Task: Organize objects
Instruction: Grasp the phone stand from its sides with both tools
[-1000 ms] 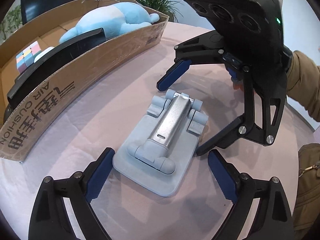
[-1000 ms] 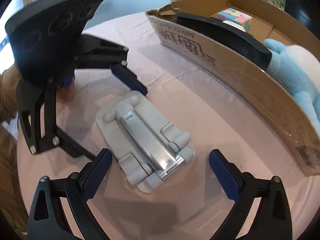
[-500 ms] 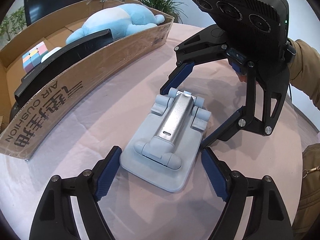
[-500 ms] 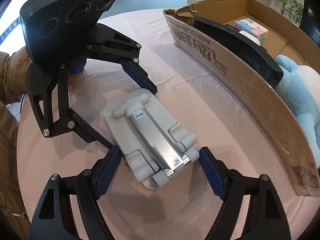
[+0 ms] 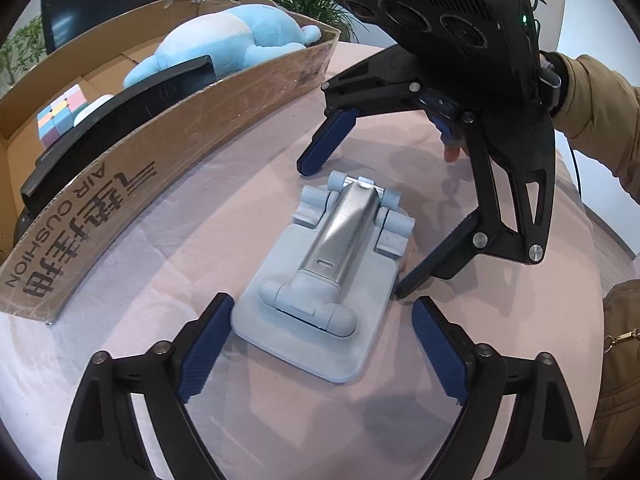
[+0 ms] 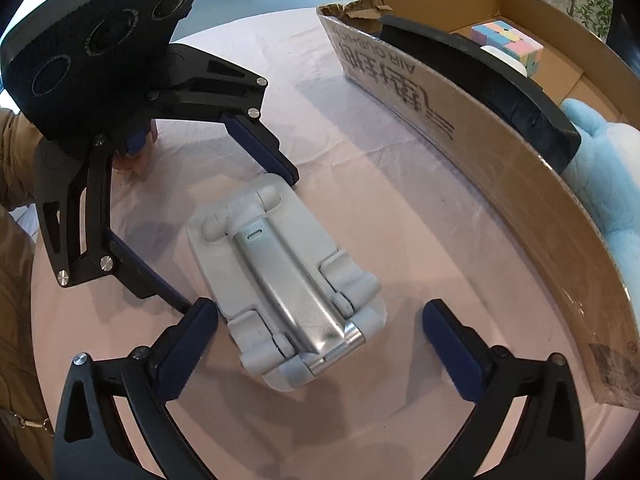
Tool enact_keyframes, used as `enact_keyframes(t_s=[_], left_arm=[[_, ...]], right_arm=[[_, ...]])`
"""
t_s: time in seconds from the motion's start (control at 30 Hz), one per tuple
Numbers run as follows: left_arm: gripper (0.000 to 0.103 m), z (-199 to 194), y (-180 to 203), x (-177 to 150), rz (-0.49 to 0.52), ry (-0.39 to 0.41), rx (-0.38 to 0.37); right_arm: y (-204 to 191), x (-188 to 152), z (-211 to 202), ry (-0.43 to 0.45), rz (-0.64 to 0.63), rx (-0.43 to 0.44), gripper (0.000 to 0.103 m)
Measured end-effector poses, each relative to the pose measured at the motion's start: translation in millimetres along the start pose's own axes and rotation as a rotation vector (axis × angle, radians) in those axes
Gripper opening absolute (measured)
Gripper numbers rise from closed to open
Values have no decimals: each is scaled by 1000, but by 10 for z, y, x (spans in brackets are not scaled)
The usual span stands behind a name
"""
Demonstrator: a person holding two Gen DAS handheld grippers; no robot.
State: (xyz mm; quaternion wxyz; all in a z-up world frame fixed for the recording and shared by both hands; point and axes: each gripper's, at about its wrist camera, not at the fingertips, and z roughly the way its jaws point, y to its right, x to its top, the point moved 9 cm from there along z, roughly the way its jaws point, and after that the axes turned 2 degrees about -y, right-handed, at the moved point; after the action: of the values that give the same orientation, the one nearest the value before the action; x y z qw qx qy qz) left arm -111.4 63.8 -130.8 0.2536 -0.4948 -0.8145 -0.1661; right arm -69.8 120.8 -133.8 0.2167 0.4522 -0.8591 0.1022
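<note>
Phone stand flanked from both ends

The folded phone stand (image 5: 320, 276) is seen flat on the pink tablecloth (image 5: 160, 248), beside the cardboard box (image 5: 132, 160). Left gripper (image 5: 320, 344) and right gripper (image 6: 320, 340) are both held wide apart, nothing clamped.
</note>
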Motion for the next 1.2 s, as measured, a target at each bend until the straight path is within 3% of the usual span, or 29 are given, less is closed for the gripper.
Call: enact_keyframes(t_s=[0.13, 0.43, 0.57, 0.6, 0.7, 1.2], left_arm=[[100, 18, 9, -4, 17, -10, -7], [100, 16, -140, 7, 67, -9, -34], [86, 5, -200, 56, 60, 7, -31], [76, -7, -178, 62, 71, 14, -40], [76, -29, -150, 56, 97, 20, -28], [76, -63, 21, 59, 137, 2, 9]], right_arm=[[3, -14, -46, 27, -25, 5, 102], [-43, -2, -173, 35, -107, 57, 85], [-23, -1, -215, 42, -113, 61, 83], [-11, -1, -228, 47, -112, 59, 81], [50, -9, -283, 60, -95, 66, 75], [99, 112, -367, 32, -90, 53, 75]])
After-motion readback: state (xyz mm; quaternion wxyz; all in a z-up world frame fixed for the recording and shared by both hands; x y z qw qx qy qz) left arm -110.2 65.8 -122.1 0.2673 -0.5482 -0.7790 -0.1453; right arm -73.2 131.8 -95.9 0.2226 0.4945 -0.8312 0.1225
